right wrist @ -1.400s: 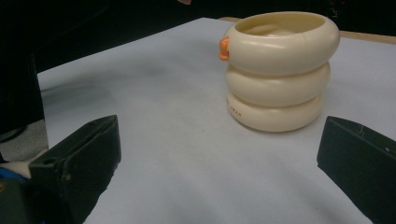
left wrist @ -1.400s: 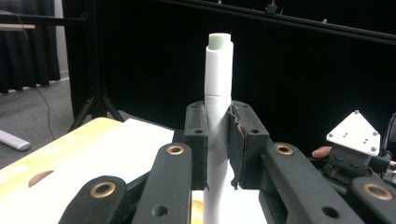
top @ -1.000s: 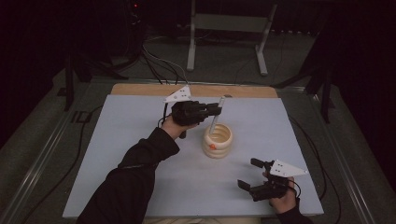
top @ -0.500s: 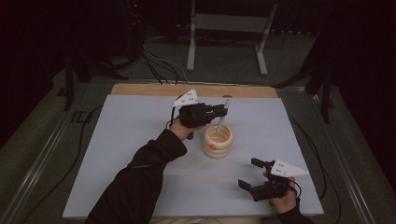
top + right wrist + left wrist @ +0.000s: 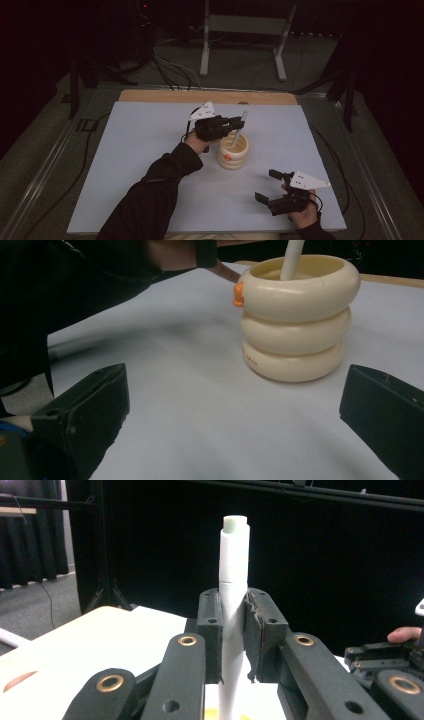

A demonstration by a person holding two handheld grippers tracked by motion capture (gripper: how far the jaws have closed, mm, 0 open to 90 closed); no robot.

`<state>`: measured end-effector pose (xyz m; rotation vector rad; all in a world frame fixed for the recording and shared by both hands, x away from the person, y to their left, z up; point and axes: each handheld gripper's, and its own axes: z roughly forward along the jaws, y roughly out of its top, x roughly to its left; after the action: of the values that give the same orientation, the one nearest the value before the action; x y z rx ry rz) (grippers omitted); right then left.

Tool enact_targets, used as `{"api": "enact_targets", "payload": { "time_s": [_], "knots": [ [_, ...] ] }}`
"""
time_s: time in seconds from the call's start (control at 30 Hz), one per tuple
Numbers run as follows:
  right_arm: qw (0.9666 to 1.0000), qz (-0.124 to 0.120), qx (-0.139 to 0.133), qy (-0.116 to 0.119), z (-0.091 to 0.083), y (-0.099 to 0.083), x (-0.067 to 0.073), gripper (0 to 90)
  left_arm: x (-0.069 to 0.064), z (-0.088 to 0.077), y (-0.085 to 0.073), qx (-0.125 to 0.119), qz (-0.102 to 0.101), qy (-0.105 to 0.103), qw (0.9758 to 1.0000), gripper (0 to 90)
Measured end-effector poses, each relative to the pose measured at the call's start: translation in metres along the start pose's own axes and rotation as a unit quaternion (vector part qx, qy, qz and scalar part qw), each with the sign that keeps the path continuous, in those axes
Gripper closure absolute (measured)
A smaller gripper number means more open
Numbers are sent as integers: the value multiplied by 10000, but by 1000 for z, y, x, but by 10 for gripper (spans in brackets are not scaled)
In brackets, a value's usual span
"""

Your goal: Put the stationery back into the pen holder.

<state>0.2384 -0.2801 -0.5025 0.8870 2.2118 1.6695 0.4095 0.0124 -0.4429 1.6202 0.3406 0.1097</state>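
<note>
A cream holder [image 5: 233,151] made of three stacked rings, with a small orange knob [image 5: 238,294] on its rim, stands mid-table. My left gripper [image 5: 235,123] is shut on a white pen [image 5: 233,570], its jaws pressed against the barrel. The pen [image 5: 239,129] leans slightly, and its lower end is inside the holder [image 5: 299,315]. My right gripper [image 5: 265,185] rests at the near right of the table, open, with nothing between its jaws, pointing toward the holder.
A pale blue mat [image 5: 150,150] covers the table, with a wooden edge [image 5: 150,95] at the back. A metal stand [image 5: 240,35] and cables [image 5: 170,60] lie on the floor beyond. A dark sleeve [image 5: 155,195] crosses the mat's near left.
My left gripper has moved right and down with the pen, bringing its tip into the holder. The right gripper has stayed put.
</note>
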Motion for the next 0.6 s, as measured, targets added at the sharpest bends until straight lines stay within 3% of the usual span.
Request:
{"api": "enact_targets", "payload": {
  "time_s": [0.37, 0.57, 0.6],
  "knots": [
    [10000, -3, 4, -8, 0, 0, 0, 0, -4, -2, -16, 51, -151, -42, 9999, 790],
    [10000, -15, 12, -13, 0, 0, 0, 0, -6, -3, -22, 264, -226, -19, 9994, 789],
    [10000, -15, 9, -17, 0, 0, 0, 0, -5, -4, -24, 354, -295, 73, 9989, 789]
  ]
}}
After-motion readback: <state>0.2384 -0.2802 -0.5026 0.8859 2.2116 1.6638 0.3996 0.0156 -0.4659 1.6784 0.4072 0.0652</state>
